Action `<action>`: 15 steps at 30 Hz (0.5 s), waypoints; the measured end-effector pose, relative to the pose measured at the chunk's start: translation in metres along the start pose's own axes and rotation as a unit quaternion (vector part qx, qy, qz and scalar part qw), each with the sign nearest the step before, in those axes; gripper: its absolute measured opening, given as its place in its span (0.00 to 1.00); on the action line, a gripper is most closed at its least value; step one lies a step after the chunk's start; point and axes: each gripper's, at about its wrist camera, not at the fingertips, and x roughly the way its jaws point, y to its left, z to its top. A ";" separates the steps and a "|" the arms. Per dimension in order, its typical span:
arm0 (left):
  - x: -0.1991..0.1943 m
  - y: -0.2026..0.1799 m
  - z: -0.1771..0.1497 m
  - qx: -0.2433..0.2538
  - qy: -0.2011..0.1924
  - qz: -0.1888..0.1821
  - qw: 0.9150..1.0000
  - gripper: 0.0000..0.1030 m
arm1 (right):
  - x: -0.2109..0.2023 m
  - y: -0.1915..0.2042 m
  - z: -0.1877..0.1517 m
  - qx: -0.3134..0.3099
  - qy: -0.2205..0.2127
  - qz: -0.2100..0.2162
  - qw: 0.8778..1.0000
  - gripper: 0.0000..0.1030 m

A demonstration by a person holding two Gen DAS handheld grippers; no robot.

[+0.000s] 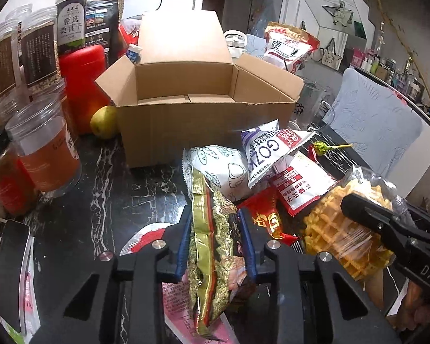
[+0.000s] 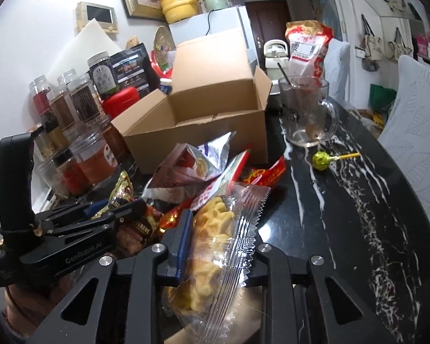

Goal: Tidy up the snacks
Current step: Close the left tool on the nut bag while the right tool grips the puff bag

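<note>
While both grippers hold a snack, this is how the table stands:

Left gripper (image 1: 216, 246): fingers closed partway on a gold packet (image 1: 207, 258), which stands on edge between the blue pads; its lower end hangs below them.

Right gripper (image 2: 218, 246): fingers pinched on a clear waffle bag (image 2: 215, 246); the left pad shows, the right one is hidden behind the plastic. The bag's serrated end points to 12 o'clock.

Box (image 1: 192, 97): open, flaps up, at 12 o'clock from both grippers; its floor looks bare as far as I can see.

Pile (image 1: 261, 172): loose packets lie between the grippers and the box, a white-and-purple one on top, red ones under it.

Jars (image 1: 43, 140): crowded at 9 to 10 o'clock of the box, close to its left wall.

Glass mug (image 2: 306, 109): at 3 o'clock of the box, a spoon inside; a lollipop (image 2: 321, 160) lies in front of it on the dark table (image 2: 358, 229).

Step, I judge: carry both snacks forward and drop them into the box.

Risk, gold packet: it is held by a thin edge, so it could slide out.

Risk, waffle bag: slick film and brittle waffles; a hard squeeze may crack them, a soft one may let it slip.

Risk, path: a low pass would drag the pile; swinging wide could knock the mug or the jars.

Risk, arms: both heading for one opening, they could bump.
</note>
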 end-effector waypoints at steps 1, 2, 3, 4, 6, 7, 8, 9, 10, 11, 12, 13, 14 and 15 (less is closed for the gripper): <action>0.000 -0.001 0.000 0.002 0.001 0.002 1.000 0.30 | -0.001 0.001 0.001 0.000 -0.002 0.001 1.000 0.25; 0.000 -0.002 -0.001 0.007 0.002 0.002 1.000 0.30 | -0.003 0.001 0.001 0.000 -0.005 0.003 1.000 0.25; 0.000 -0.003 -0.002 0.010 0.001 0.002 1.000 0.30 | -0.004 0.002 0.002 -0.001 -0.007 0.006 1.000 0.25; -0.001 -0.005 -0.002 0.015 0.002 0.002 1.000 0.30 | -0.006 0.004 0.002 -0.003 -0.010 0.009 1.000 0.25; 0.000 -0.010 -0.004 0.029 -0.002 0.008 1.000 0.30 | -0.009 0.009 0.004 -0.013 -0.018 0.008 1.000 0.24; 0.000 -0.012 -0.004 0.036 -0.004 0.012 0.999 0.30 | -0.010 0.010 0.004 -0.019 -0.019 0.007 1.000 0.24; 0.000 -0.014 -0.005 0.039 -0.006 0.016 0.999 0.30 | -0.009 0.013 0.004 -0.026 -0.019 0.004 0.999 0.24; 0.001 -0.015 -0.005 0.041 -0.008 0.019 0.999 0.30 | -0.009 0.014 0.004 -0.029 -0.018 0.002 0.999 0.24; 0.002 -0.016 -0.005 0.044 -0.009 0.022 0.999 0.30 | -0.007 0.016 0.003 -0.031 -0.016 0.003 0.999 0.24; 0.003 -0.018 -0.006 0.047 -0.010 0.024 0.999 0.30 | -0.006 0.016 0.003 -0.032 -0.014 0.003 0.999 0.24; 0.004 -0.019 -0.007 0.053 -0.012 0.028 0.998 0.30 | -0.005 0.016 0.002 -0.033 -0.013 0.004 0.999 0.24; 0.004 -0.020 -0.007 0.058 -0.015 0.031 0.998 0.30 | -0.004 0.016 0.002 -0.033 -0.013 0.004 0.999 0.24; 0.004 -0.021 -0.008 0.063 -0.018 0.033 0.997 0.30 | -0.004 0.016 0.001 -0.034 -0.012 0.003 0.999 0.24; 0.004 -0.022 -0.008 0.066 -0.018 0.035 0.997 0.31 | -0.003 0.016 0.000 -0.038 -0.011 0.002 0.999 0.24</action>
